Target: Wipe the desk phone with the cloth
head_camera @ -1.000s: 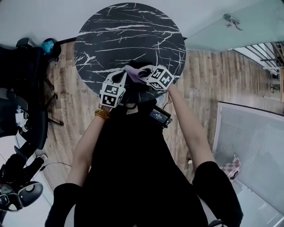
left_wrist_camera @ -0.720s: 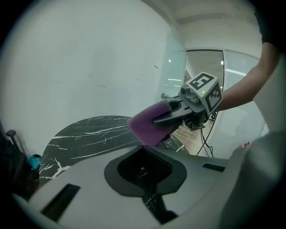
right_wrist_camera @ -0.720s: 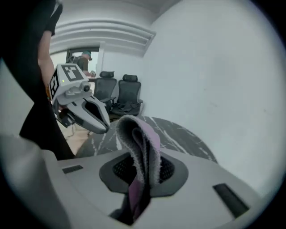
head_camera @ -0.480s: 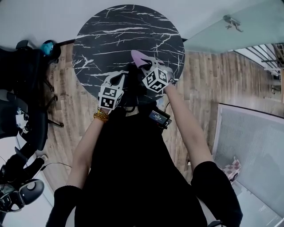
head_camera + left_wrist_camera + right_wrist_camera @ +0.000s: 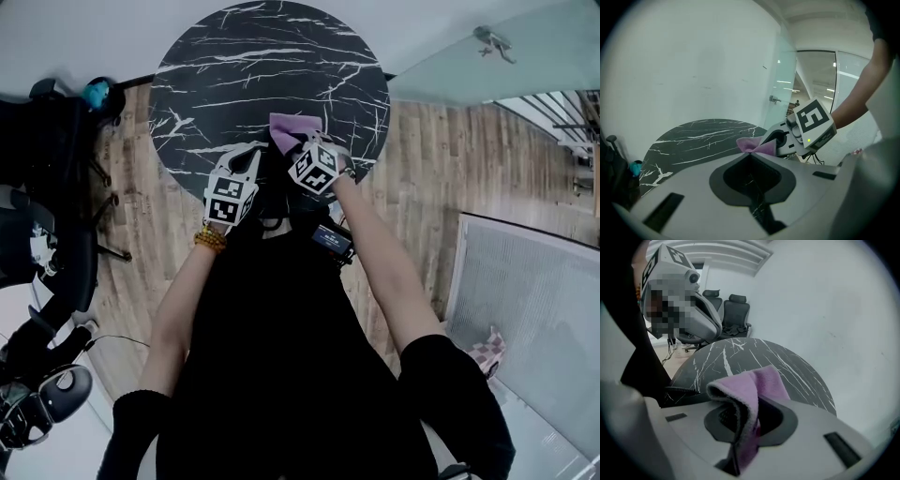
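A purple cloth (image 5: 291, 131) hangs pinched in my right gripper (image 5: 306, 142), which is shut on it over the near part of the round black marble table (image 5: 234, 66). In the right gripper view the cloth (image 5: 757, 383) folds over the jaws of that gripper (image 5: 749, 405). The black desk phone (image 5: 279, 190) lies at the table's near edge between both grippers, hard to make out; its coiled cord (image 5: 678, 392) shows. My left gripper (image 5: 255, 157) sits just left of the phone, its jaws (image 5: 750, 153) meeting at the tips with nothing between them.
Black office chairs (image 5: 42, 216) stand on the wooden floor to the left. A glass partition (image 5: 478, 66) runs along the right, behind the table. A small black device (image 5: 330, 240) with a cable hangs at the person's front.
My right gripper has moved a little left, and the cloth has swung from lying across the phone to pointing away over the table. The left gripper has hardly moved.
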